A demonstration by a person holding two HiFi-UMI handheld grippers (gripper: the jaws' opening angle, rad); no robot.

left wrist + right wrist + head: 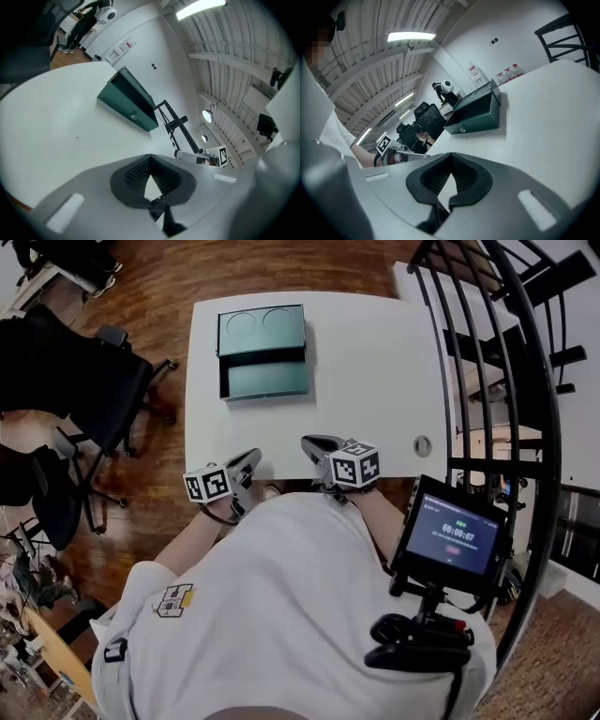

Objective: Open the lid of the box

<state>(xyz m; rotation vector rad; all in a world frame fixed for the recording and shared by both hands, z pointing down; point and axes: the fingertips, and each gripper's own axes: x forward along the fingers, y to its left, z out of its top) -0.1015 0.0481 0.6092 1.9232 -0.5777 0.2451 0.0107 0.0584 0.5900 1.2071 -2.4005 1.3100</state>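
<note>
A dark teal box (262, 352) stands at the far side of the white table (375, 362). Its lid looks raised and tilted back, showing two round shapes, with the box's inside below it. In the gripper views the box (129, 104) (474, 112) shows a small knob on its front wall. Both grippers hover at the table's near edge, well short of the box. My left gripper (251, 458) (149, 158) is shut with nothing between its pads. My right gripper (309, 442) (451, 155) is also shut and empty. Each one shows in the other's view.
Black office chairs (84, 399) stand on the wood floor to the table's left. A black metal railing (497, 362) runs along the right. A round cable port (423, 445) sits near the table's front right corner. A small screen (455, 535) hangs at the person's chest.
</note>
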